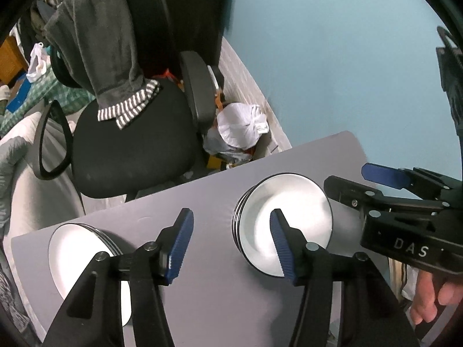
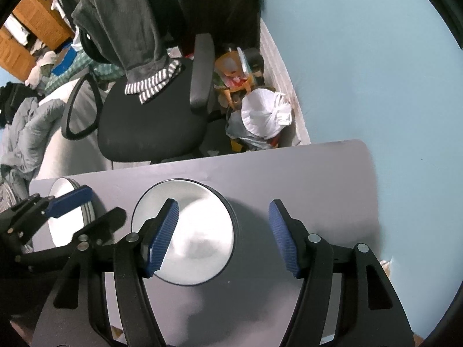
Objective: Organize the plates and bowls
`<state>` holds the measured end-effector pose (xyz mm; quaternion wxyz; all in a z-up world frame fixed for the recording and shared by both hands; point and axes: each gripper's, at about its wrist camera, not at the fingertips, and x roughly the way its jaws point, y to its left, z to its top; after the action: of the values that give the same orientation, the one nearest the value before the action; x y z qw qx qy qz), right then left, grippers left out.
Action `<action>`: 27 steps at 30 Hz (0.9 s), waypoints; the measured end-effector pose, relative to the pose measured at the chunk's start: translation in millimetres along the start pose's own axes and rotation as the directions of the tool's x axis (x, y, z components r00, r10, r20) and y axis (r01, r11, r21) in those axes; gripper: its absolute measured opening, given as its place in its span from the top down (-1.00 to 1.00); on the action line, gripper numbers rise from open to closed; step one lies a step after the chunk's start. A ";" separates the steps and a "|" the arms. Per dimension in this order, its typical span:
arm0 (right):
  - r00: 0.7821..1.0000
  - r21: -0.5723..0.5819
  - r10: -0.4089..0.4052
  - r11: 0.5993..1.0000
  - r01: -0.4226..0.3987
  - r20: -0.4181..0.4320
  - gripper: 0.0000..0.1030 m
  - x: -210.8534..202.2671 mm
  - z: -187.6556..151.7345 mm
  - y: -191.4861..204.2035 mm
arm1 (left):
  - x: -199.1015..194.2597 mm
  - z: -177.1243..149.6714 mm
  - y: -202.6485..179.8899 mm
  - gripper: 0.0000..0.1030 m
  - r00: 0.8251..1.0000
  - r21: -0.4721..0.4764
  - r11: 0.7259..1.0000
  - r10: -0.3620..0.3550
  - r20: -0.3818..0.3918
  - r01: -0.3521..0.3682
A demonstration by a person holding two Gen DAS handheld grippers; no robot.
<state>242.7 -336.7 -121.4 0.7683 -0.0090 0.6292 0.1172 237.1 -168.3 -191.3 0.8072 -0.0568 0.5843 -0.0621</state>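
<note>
- Plainly, the left gripper (image 1: 231, 241) has its blue fingers (image 1: 179, 245) spread with nothing between them, above the grey bench (image 1: 208, 202).
- The right gripper (image 2: 224, 238) is likewise spread and empty, its left finger over the bowls.
- A stack of bowls (image 1: 285, 225) sits on the bench, with a stack of plates (image 1: 78, 257) apart from it near the left edge.
- A hand (image 1: 434, 297) grips the right tool's handle.
- Beyond the bench stand a black office chair (image 1: 130, 144), draped with a grey garment (image 1: 95, 43), and a blue wall (image 1: 332, 57).
</note>
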 end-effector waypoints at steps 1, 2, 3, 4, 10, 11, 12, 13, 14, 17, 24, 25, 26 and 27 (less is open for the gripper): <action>1.000 0.002 -0.001 1.000 0.001 0.003 -0.25 -2.0 -0.5 0.1 | -2.8 0.1 0.6 -0.11 1.000 -0.001 1.000 -0.002 0.005 0.002; 1.000 0.006 -0.003 1.000 0.003 0.008 -0.25 -4.8 -1.2 0.6 | -6.5 -0.6 1.1 -0.11 1.000 -0.002 1.000 -0.002 0.013 0.002; 1.000 0.009 -0.003 1.000 0.003 0.012 -0.25 -7.2 -1.6 0.6 | -9.3 -1.4 1.7 -0.11 1.000 -0.003 1.000 -0.002 0.019 0.002; 1.000 0.013 -0.002 1.000 0.002 0.016 -0.25 -9.7 -2.4 0.7 | -13.1 -2.2 2.3 -0.11 1.000 -0.004 1.000 -0.003 0.028 0.003; 0.999 0.002 -0.003 1.000 0.003 0.052 -0.26 -28.2 -7.8 5.4 | -28.8 -5.4 6.5 -0.12 0.999 0.000 1.000 -0.010 0.050 0.010; 0.998 -0.005 -0.004 1.000 0.004 0.059 -0.26 -31.7 -8.5 6.5 | -32.5 -6.1 7.4 -0.13 0.999 0.002 1.000 -0.015 0.050 0.015; 0.998 -0.015 -0.006 1.000 0.007 0.070 -0.26 -36.3 -9.5 8.0 | -34.5 -6.7 7.7 -0.13 0.999 0.005 1.000 -0.016 0.051 0.016; 0.997 -0.019 -0.010 1.000 0.011 0.076 -0.27 -39.3 -10.1 8.7 | -37.7 -7.5 7.9 -0.13 0.998 0.010 1.000 -0.014 0.054 0.013; 0.997 -0.023 -0.014 1.000 0.016 0.082 -0.27 -42.9 -11.1 9.2 | -40.6 -8.7 8.3 -0.18 0.998 0.016 1.000 -0.008 0.057 0.007; 0.995 -0.030 -0.015 0.999 0.018 0.098 -0.27 -51.8 -15.1 9.7 | -48.3 -10.6 9.2 -0.39 0.997 0.032 0.999 0.010 0.072 -0.013; 0.992 -0.037 -0.025 0.999 0.030 0.124 -0.27 -69.0 -23.3 12.0 | -68.0 -19.0 12.5 -0.41 0.996 0.052 0.999 0.001 0.088 -0.006; 0.992 -0.040 -0.027 0.999 0.032 0.126 -0.27 -71.0 -24.6 12.8 | -70.6 -19.7 13.4 -0.41 0.996 0.053 0.999 -0.007 0.089 0.003; 0.991 -0.043 -0.027 0.999 0.032 0.128 -0.27 -72.2 -25.1 13.2 | -73.8 -20.4 14.9 -0.41 0.995 0.054 0.998 -0.028 0.091 0.024; 0.991 -0.048 -0.028 0.998 0.034 0.130 -0.27 -73.8 -26.5 14.6 | -76.2 -20.7 16.0 -0.41 0.995 0.054 0.998 -0.041 0.094 0.036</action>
<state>201.0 -339.3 -53.5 0.8089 -0.0302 0.5745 0.1212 194.4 -140.2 -129.0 0.8338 -0.0498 0.5423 -0.0901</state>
